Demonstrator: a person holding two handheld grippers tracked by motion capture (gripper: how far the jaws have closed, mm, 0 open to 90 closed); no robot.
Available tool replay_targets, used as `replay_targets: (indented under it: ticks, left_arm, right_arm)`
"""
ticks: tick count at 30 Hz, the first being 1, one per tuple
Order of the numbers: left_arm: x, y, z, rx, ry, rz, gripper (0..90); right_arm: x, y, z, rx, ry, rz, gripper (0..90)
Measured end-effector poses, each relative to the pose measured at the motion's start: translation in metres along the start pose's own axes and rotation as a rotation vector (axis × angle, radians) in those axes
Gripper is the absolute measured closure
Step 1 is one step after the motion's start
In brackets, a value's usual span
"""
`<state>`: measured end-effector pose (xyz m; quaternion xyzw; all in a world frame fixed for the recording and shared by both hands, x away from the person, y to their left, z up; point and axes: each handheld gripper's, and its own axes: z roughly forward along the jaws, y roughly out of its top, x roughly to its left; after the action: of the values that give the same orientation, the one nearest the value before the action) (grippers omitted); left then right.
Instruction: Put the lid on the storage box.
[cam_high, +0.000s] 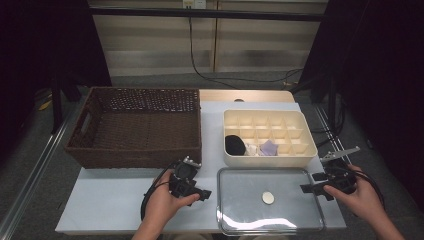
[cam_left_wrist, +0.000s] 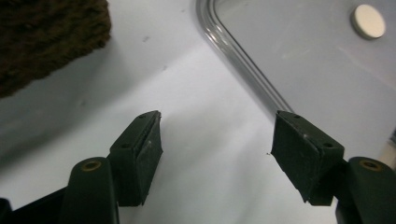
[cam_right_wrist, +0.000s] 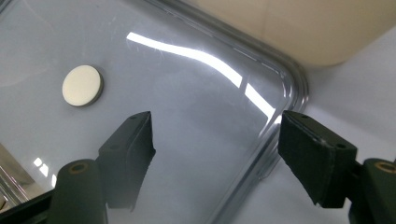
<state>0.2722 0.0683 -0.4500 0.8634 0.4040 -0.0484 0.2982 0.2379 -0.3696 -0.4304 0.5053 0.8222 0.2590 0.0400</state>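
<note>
Both sets of jaws are apart and empty; bring the right gripper (cam_right_wrist: 215, 154) forward-left to straddle the disc (cam_right_wrist: 82, 85) on the tray (cam_right_wrist: 275, 135), then close flat.

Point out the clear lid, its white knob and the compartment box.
clear lid (cam_high: 240, 195): high view, bare pane left of centre.
white knob (cam_high: 268, 198): high view, its top face.
compartment box (cam_high: 270, 159): high view, its near outer wall.

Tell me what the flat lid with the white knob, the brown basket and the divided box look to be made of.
The lid looks like clear plastic or glass: glossy, with bright glare streaks. Its knob is matte off-white, probably plastic. The basket looks like dark brown woven wicker, going by its rough plaited texture. The divided box seems to be smooth cream moulded plastic.
</note>
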Motion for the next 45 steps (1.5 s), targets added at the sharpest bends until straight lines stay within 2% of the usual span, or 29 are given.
replay_targets:
  ticks: [2, 5, 9, 12, 14, 15, 18, 20, 22, 27, 30, 32, 36, 39, 43, 45]
  left_arm:
    - [-0.002, 0.002, 0.001, 0.007, -0.017, -0.012, 32.9]
    - [-0.007, 0.004, 0.004, 0.025, -0.048, -0.041, 36.2]
    - [-0.012, 0.008, 0.007, 0.055, -0.083, -0.037, 39.2]
    - [-0.014, 0.01, 0.01, 0.073, -0.1, -0.062, 41.0]
    - [-0.015, 0.01, 0.012, 0.077, -0.098, -0.07, 41.3]
    - [-0.015, 0.01, 0.013, 0.087, -0.105, -0.078, 41.6]
    - [-0.015, 0.01, 0.016, 0.093, -0.105, -0.071, 41.9]
    - [-0.017, 0.01, 0.017, 0.096, -0.109, -0.075, 42.1]
    - [-0.017, 0.011, 0.018, 0.104, -0.112, -0.073, 42.3]
    - [-0.019, 0.011, 0.02, 0.107, -0.113, -0.093, 43.8]
    - [-0.02, 0.011, 0.022, 0.105, -0.117, -0.093, 44.0]
    - [-0.019, 0.012, 0.023, 0.112, -0.118, -0.087, 44.0]
    - [-0.02, 0.012, 0.023, 0.113, -0.124, -0.09, 43.6]
    - [-0.02, 0.012, 0.024, 0.109, -0.126, -0.095, 43.5]
    - [-0.021, 0.012, 0.024, 0.105, -0.119, -0.091, 45.1]
    - [-0.022, 0.012, 0.024, 0.104, -0.121, -0.1, 45.4]
  right_arm:
    - [-0.001, -0.002, 0.0, 0.008, 0.004, 0.025, 26.6]
    - [-0.002, -0.004, 0.0, 0.007, 0.01, 0.037, 27.0]
    - [-0.005, -0.006, 0.0, 0.01, 0.01, 0.058, 27.1]
    - [-0.009, -0.009, 0.001, 0.013, 0.017, 0.085, 27.3]
    - [-0.01, -0.012, 0.002, 0.035, 0.032, 0.116, 27.3]
    - [-0.011, -0.013, 0.003, 0.031, 0.029, 0.102, 27.3]
    - [-0.011, -0.016, 0.005, 0.05, 0.029, 0.119, 27.3]
    - [-0.011, -0.017, 0.005, 0.051, 0.023, 0.11, 27.5]
    - [-0.012, -0.017, 0.005, 0.048, 0.038, 0.128, 27.7]
    - [-0.009, -0.018, 0.008, 0.075, 0.042, 0.135, 27.9]
    - [-0.01, -0.019, 0.01, 0.072, 0.054, 0.141, 27.8]
    - [-0.011, -0.02, 0.011, 0.076, 0.046, 0.147, 27.6]
    - [-0.013, -0.021, 0.011, 0.079, 0.06, 0.167, 26.0]
    - [-0.012, -0.021, 0.012, 0.077, 0.068, 0.162, 21.2]
    - [-0.009, -0.02, 0.013, 0.084, 0.047, 0.166, 21.1]
    - [-0.009, -0.019, 0.011, 0.1, 0.045, 0.197, 22.0]
